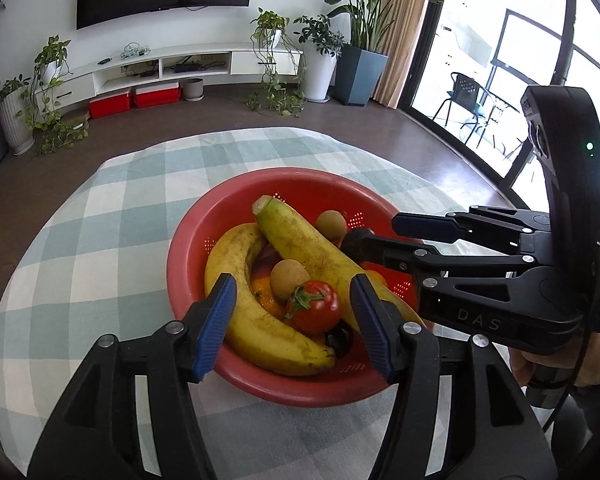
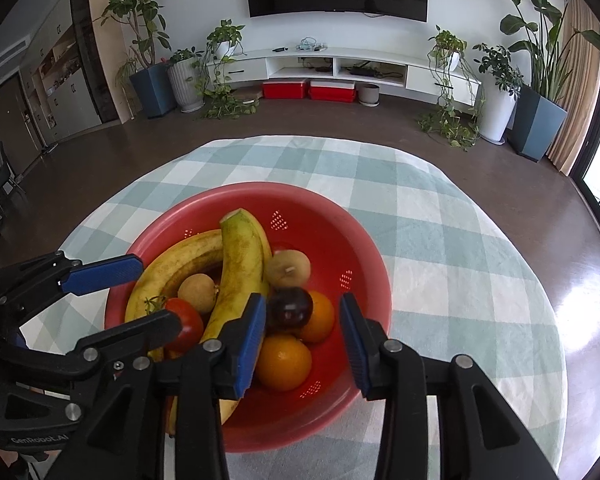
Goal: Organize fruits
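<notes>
Fruit bowl (image 2: 364,248) lies beneath both open tools.

A red perforated bowl (image 2: 352,236) holds all the fruit. Two yellow, speckled bananas (image 2: 240,276) lie crossed along its left side, a red tomato (image 2: 186,326) and brown kiwis (image 2: 288,268) beside them; a dark plum (image 2: 290,308) and two oranges (image 2: 284,362) sit at the bowl's near right.

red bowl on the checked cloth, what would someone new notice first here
The red colander bowl in the middle of the checked tablecloth, heaped with fruit: two bananas crossed on top, a tomato at the near left, oranges at the near right. Both blue-padded grippers, left gripper and right gripper, hang open over it.
</notes>
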`<state>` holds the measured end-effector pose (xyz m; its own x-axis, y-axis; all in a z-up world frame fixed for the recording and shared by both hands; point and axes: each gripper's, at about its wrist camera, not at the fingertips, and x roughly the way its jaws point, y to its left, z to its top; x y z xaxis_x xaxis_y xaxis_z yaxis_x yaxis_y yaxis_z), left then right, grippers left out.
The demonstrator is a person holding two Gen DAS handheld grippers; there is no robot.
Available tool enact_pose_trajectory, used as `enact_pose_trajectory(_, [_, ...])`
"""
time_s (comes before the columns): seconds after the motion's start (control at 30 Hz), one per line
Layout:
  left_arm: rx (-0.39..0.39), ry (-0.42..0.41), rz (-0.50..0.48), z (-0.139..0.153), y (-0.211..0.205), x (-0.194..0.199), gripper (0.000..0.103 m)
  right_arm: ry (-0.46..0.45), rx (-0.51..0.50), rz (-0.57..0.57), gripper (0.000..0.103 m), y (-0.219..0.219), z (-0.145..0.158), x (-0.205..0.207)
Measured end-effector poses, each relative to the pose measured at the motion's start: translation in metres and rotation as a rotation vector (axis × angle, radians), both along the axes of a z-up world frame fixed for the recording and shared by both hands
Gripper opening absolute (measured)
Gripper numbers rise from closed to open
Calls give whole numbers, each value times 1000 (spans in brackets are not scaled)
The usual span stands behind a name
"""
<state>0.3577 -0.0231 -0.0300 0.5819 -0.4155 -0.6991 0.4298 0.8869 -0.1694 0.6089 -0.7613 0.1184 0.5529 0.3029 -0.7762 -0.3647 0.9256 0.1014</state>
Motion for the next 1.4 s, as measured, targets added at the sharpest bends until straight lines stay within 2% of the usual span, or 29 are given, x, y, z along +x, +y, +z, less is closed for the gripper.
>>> enact_pose_trajectory(0.07, [-2, -17, 5, 6, 1, -8, 72, -5, 10, -8, 42, -5, 3, -6])
enact_pose_trajectory(0.17, [1, -49, 15, 16, 2, -24, 84, -23, 31, -32, 48, -16, 10, -21])
enact_pose_trajectory(0.23, [15, -82, 28, 24, 2, -40, 95, -44, 54, -52, 55, -25, 17, -35])
enact_pose_trajectory(0.3, [15, -123, 31, 32, 3, -59, 103, -67, 81, -73, 67, -33, 24, -52])
enact_pose_trajectory(0.33, [15, -147, 34, 36, 4, -70, 103, -79, 94, -84, 74, -38, 27, -61])
enact_pose_trajectory(0.4, [15, -183, 43, 42, 6, -91, 103, -108, 114, -98, 81, -44, 33, -81])
enact_pose_trajectory(0.5, [55, -220, 76, 48, 7, -124, 103, -170, 120, -107, 87, -48, 42, -115])
enact_pose_trajectory(0.6, [17, -256, 79, 59, 15, -162, 103, -253, 118, -119, 94, -52, 53, -148])
enact_pose_trajectory(0.67, [17, -319, 103, 69, 19, -192, 103, -321, 125, -122, 97, -54, 63, -171])
enact_pose_trajectory(0.73, [28, -394, 186, 79, 25, -223, 103, -406, 127, -134, 102, -56, 75, -195])
enact_pose_trajectory(0.83, [75, -469, 380, 92, 34, -265, 103, -535, 135, -150, 103, -58, 94, -227])
enact_pose_trajectory(0.9, [61, -464, 402, 99, 38, -280, 103, -596, 122, -155, 103, -57, 106, -244])
enact_pose_trajectory(1.0, [90, -448, 422, 102, 39, -293, 103, -637, 121, -146, 103, -55, 123, -262])
enact_pose_trajectory(1.07, [88, -412, 432, 101, 41, -297, 103, -631, 121, -139, 103, -54, 130, -271])
enact_pose_trajectory(1.27, [101, -312, 462, 92, 47, -305, 103, -446, 100, -179, 103, -55, 121, -274])
enact_pose_trajectory(1.4, [100, -273, 448, 85, 45, -309, 103, -383, 93, -208, 103, -62, 109, -277])
